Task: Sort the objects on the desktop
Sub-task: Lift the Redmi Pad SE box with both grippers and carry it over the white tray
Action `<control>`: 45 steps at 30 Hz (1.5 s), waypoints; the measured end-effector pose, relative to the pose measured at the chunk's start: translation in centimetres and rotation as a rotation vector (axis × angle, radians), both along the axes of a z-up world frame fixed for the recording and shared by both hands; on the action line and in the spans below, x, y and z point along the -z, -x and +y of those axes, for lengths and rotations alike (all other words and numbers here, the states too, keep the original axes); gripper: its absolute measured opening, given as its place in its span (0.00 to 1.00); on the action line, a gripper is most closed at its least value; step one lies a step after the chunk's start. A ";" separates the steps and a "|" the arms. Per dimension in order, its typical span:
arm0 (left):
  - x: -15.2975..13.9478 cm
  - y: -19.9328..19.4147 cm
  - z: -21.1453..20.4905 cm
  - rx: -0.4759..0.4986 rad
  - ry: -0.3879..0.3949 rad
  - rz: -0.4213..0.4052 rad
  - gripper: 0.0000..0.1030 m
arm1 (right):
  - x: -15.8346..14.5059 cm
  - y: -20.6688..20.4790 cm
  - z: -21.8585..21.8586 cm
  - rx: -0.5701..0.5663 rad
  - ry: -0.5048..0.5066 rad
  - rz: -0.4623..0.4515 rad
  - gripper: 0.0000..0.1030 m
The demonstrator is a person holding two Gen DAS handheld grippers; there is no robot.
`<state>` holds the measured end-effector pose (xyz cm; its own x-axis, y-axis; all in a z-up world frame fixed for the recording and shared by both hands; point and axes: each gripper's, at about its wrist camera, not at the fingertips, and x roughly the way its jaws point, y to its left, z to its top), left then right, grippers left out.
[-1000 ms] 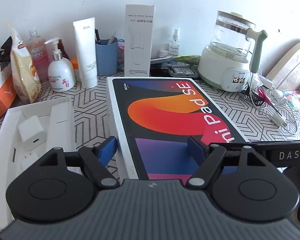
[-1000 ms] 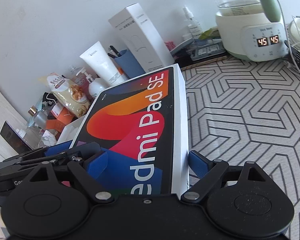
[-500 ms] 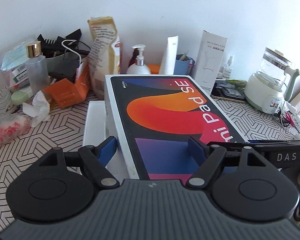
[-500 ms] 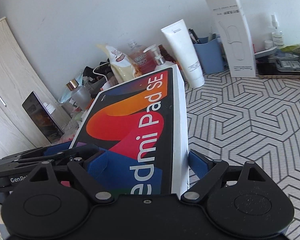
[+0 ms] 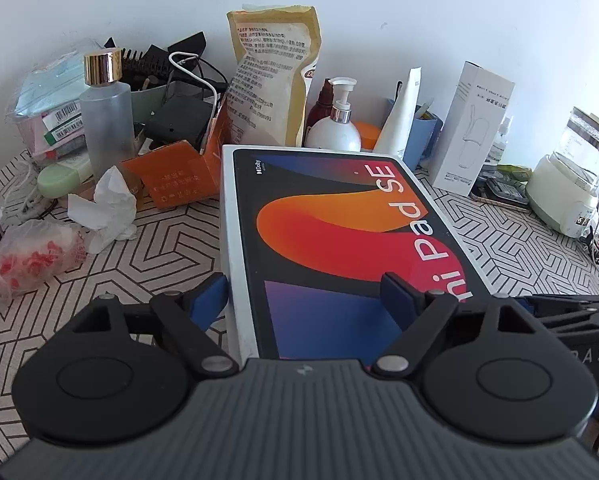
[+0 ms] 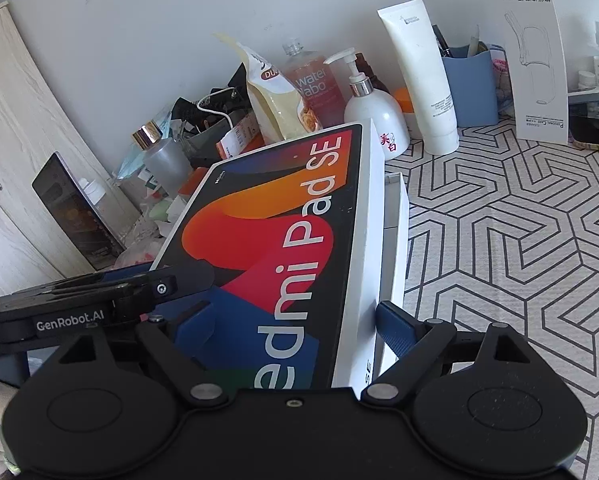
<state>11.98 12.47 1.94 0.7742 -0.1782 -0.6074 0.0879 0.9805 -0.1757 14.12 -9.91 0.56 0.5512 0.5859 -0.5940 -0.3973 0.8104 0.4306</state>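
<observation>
Where both claws clamp it, the box lid (image 6: 283, 240) reads "Redmi Pad SE".

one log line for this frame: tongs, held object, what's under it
left tongs: shut on tablet box lid | right tongs: shut on tablet box lid | under lid: white box base | surface: patterned mat

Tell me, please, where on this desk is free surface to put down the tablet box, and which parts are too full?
The widest bare patterned mat lies right of the Redmi Pad SE box, before the white tube and blue pen cup. A smaller patch lies left of the box, below the crumpled tissue. The back row along the wall and the far-left corner are crowded.
</observation>
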 end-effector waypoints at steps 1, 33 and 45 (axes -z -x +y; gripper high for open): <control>0.1 -0.1 -0.1 0.000 0.001 -0.004 0.80 | 0.0 0.1 0.0 0.004 0.006 -0.004 0.89; 1.5 -1.5 -0.3 0.048 -0.021 0.020 0.82 | 1.3 -1.0 0.0 0.038 -0.010 0.043 0.89; 1.6 -1.1 -0.9 0.063 -0.078 0.010 0.82 | 1.6 -0.9 -0.3 0.027 -0.018 0.053 0.89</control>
<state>13.10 11.53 0.33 0.7568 -0.1787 -0.6287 0.1488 0.9838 -0.1004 15.04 -10.23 -1.00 0.5352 0.5822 -0.6120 -0.3518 0.8124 0.4651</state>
